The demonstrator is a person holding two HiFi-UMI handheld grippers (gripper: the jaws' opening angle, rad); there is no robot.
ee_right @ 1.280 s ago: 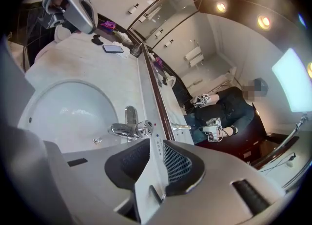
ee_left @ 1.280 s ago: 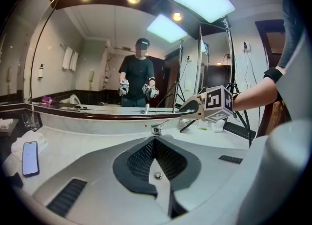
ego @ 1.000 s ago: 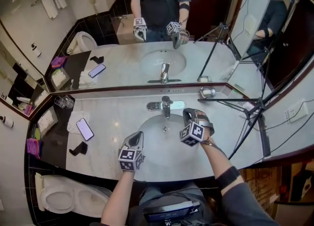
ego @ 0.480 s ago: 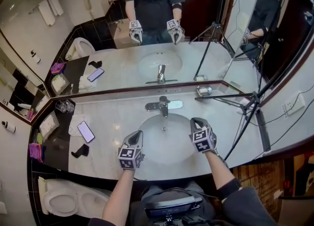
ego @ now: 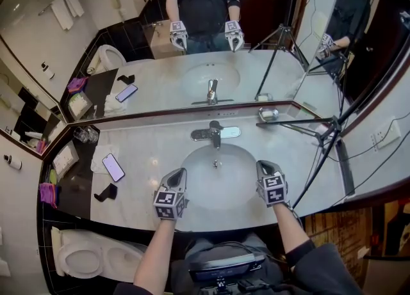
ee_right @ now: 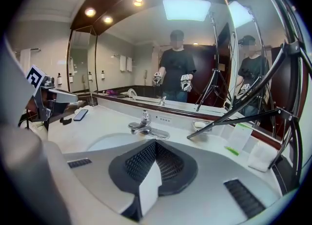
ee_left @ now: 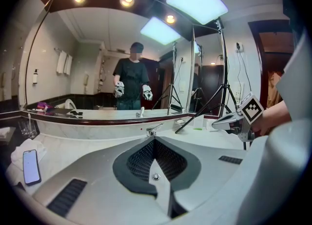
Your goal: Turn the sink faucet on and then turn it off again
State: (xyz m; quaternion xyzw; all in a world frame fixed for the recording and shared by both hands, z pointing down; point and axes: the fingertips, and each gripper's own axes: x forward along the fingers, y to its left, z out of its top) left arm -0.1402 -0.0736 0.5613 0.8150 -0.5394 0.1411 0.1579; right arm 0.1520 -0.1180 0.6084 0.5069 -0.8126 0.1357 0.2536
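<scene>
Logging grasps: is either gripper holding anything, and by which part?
Nothing is held. The left gripper and right gripper both have jaws shut and empty, at either side of the sink, apart from the faucet.

right hand-held gripper (ee_right: 155, 145): jaws together | faucet (ee_right: 144, 127): ahead, apart from tips | sink (ee_right: 105, 141): below

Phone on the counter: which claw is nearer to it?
Left. The left claw hovers at the sink's near-left rim; the right claw is across the sink from the phone.
</scene>
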